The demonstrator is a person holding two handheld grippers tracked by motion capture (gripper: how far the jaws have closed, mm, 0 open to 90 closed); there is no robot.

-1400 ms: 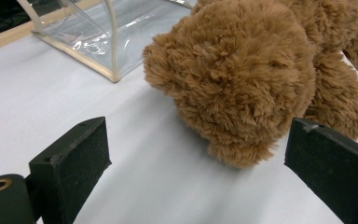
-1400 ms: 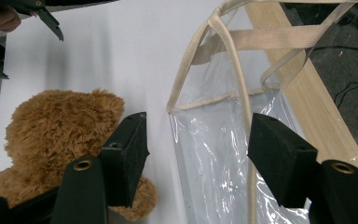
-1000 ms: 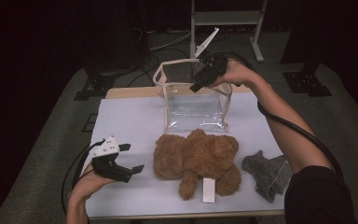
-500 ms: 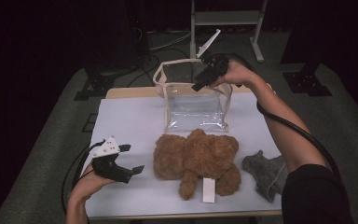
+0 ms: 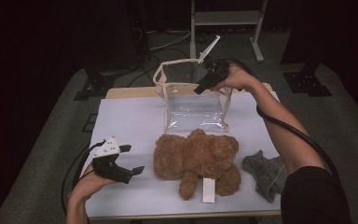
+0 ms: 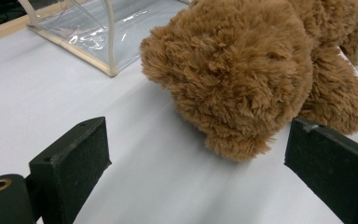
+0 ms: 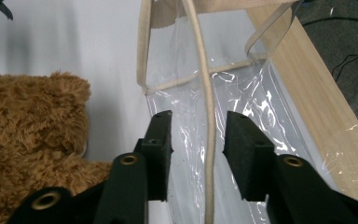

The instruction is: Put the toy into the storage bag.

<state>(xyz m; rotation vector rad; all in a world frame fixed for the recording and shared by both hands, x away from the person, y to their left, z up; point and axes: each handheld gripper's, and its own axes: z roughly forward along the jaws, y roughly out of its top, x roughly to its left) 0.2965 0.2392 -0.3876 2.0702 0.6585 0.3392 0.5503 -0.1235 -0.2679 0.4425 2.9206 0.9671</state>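
Note:
A brown teddy bear (image 5: 196, 156) (image 6: 242, 74) (image 7: 28, 121) lies on the white table. Behind it stands a clear plastic bag (image 5: 196, 109) (image 6: 88, 28) with beige trim, its mouth open upward. My right gripper (image 5: 199, 87) (image 7: 198, 126) reaches down over the bag's top right rim. Its jaws have just been closing. The beige rim strip (image 7: 209, 140) runs between them with a gap on each side. My left gripper (image 5: 134, 158) (image 6: 198, 140) rests low at the bear's left side, open, with nothing between its jaws.
A grey cloth (image 5: 265, 170) lies at the table's right front. A white tag (image 5: 208, 189) sticks out from under the bear. The wooden table edge (image 7: 303, 93) runs behind the bag. A metal stand (image 5: 223, 18) is on the floor beyond.
The right hand has edged slightly lower at the bag's rim. The left gripper, the bear and the cloth have stayed where they were.

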